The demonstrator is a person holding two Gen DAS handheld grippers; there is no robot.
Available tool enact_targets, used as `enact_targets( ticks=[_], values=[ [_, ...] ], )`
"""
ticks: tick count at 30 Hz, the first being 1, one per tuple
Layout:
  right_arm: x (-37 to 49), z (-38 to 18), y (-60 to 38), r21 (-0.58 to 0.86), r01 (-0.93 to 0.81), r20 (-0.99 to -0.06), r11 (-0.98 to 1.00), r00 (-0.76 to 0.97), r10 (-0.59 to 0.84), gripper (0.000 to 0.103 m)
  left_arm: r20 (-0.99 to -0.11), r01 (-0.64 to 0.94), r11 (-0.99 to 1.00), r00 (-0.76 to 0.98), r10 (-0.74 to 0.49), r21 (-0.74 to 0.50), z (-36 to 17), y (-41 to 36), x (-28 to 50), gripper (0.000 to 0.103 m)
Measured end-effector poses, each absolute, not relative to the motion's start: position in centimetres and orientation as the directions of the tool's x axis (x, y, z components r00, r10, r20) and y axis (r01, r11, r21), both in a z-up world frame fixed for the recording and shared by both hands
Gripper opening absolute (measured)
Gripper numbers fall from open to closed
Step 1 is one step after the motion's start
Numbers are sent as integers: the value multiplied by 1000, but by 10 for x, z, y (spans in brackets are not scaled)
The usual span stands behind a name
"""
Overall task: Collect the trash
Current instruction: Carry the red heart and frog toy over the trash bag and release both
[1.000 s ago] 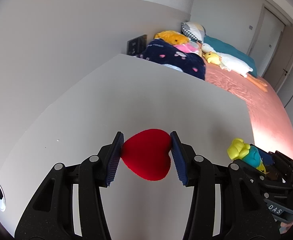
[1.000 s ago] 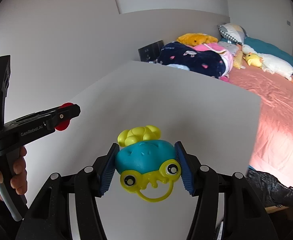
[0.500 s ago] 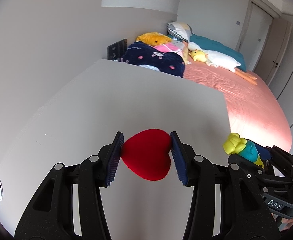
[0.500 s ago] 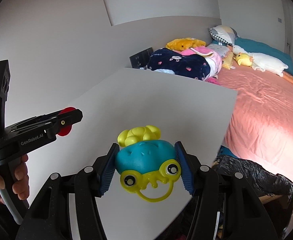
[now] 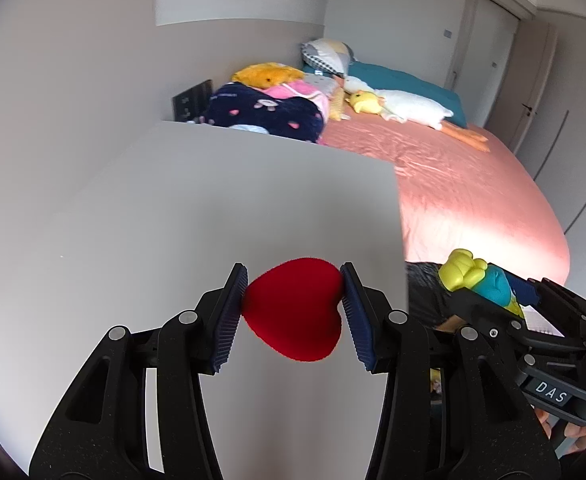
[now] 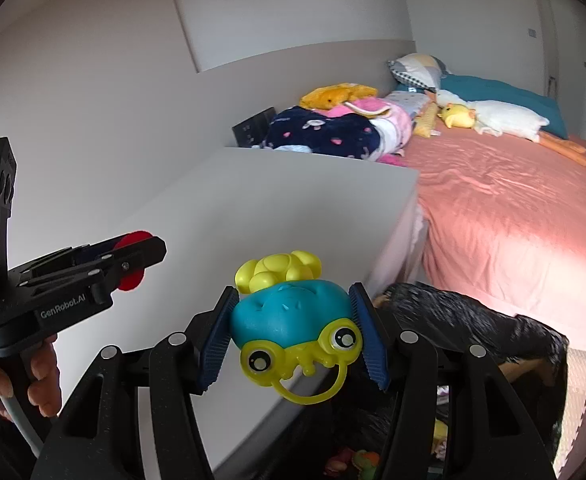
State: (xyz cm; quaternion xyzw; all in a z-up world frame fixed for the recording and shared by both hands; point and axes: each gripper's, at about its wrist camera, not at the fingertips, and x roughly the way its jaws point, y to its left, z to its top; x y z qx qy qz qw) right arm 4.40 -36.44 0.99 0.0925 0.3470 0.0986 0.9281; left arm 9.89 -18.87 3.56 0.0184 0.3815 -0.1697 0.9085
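Note:
A red plush heart (image 5: 295, 312) hangs between the blue pads of my left gripper (image 5: 293, 304), which is shut on it above the white tabletop (image 5: 197, 216). My right gripper (image 6: 293, 328) is shut on a teal and yellow toy face (image 6: 293, 324) with googly eyes and a yellow loop. In the left wrist view that toy (image 5: 481, 280) shows at the right, beyond the table's edge. In the right wrist view the left gripper (image 6: 133, 256) with the heart (image 6: 131, 280) is at the left, held by a hand (image 6: 33, 376). A black trash bag (image 6: 473, 332) opens below the right gripper, with small toys inside.
A bed with a pink sheet (image 6: 513, 216) runs along the right, with plush toys, a dark blue blanket (image 6: 321, 136) and pillows at its head. A black wall panel (image 6: 253, 128) sits behind the table. Closet doors (image 5: 489, 48) stand at the far right.
Both grippers have moved to the right together, past more of the tabletop. The table's right edge and the black bag have come into view under the right gripper. Both grips are unchanged.

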Motion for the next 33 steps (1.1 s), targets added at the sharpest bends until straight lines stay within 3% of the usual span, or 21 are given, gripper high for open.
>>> enact_targets(
  ticks=[33],
  values=[
    [-49,0,-495,252,117,-603,961,795,61,58,-710,552,831,558,-430,-69,24,-308,24,48]
  ],
)
